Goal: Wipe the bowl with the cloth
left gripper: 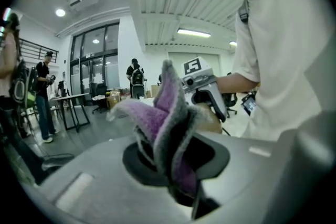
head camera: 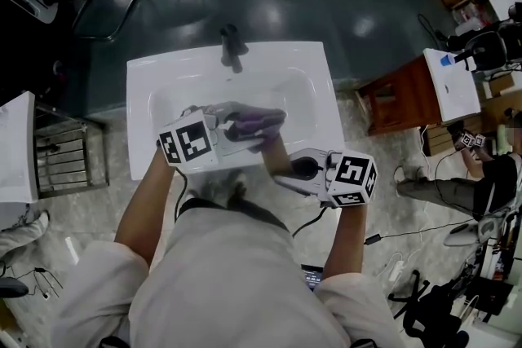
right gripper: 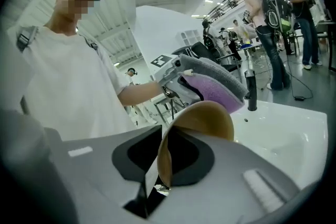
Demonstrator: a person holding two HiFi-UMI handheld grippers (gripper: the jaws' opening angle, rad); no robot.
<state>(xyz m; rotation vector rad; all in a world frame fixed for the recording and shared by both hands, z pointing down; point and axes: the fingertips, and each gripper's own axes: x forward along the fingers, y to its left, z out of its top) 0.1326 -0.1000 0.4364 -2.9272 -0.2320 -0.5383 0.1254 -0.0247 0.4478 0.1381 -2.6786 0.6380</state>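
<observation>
Holding the bowl (right gripper: 207, 115) firm, with the right tongs (head camera: 289, 173) clamped on its rim, lets the left tongs (head camera: 234, 127), clamped on the cloth (left gripper: 157, 123), rub inside it just ahead.

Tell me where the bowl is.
In the right gripper view, the bowl is clamped by its rim in the right gripper, at the sink's front edge, beside the cloth.

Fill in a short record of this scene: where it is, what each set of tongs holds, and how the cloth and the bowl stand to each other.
Place: white sink with a black faucet, a person standing at it
Left tongs: shut on the purple-grey cloth
Right tongs: shut on the tan bowl, held by its rim and tilted
Cloth and bowl: close together; contact cannot be told
</observation>
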